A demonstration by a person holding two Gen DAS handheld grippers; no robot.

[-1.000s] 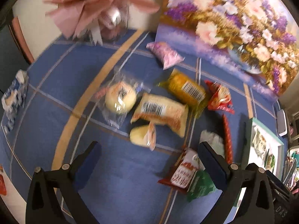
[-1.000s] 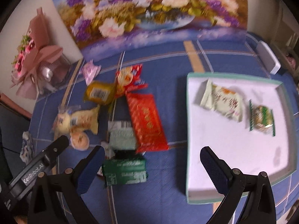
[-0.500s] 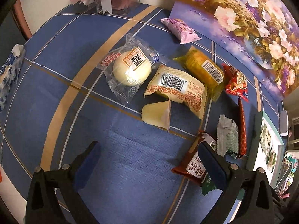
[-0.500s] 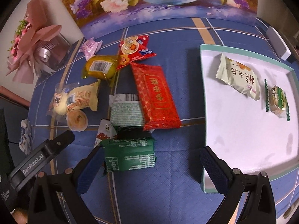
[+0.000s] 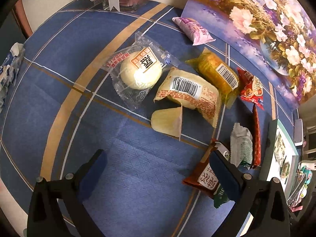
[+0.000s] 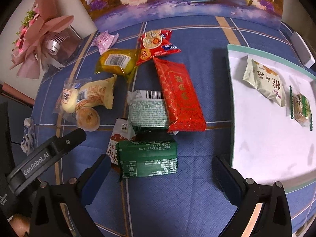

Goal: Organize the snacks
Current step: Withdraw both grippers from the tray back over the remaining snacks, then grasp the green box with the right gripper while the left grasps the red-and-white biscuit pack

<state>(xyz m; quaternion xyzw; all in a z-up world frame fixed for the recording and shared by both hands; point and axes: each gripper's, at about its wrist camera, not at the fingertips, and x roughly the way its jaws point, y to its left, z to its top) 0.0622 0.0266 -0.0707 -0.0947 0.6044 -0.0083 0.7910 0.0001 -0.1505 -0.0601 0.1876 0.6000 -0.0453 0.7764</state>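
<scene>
In the left wrist view the left tool point(image 5: 158, 165) hangs wide and empty over the blue surface point(image 5: 59, 59). Beyond it lie a round bun point(image 5: 140, 70) and a beige packet point(image 5: 188, 94). A brown packet point(image 5: 205, 177) sits just beside, perhaps touching, its right finger.

In the right wrist view the right tool point(image 6: 160, 169) gapes wide and empty, the green packet point(image 6: 148, 159) between its fingertips. The tray point(image 6: 256, 138) to the right holds two snacks.
</scene>
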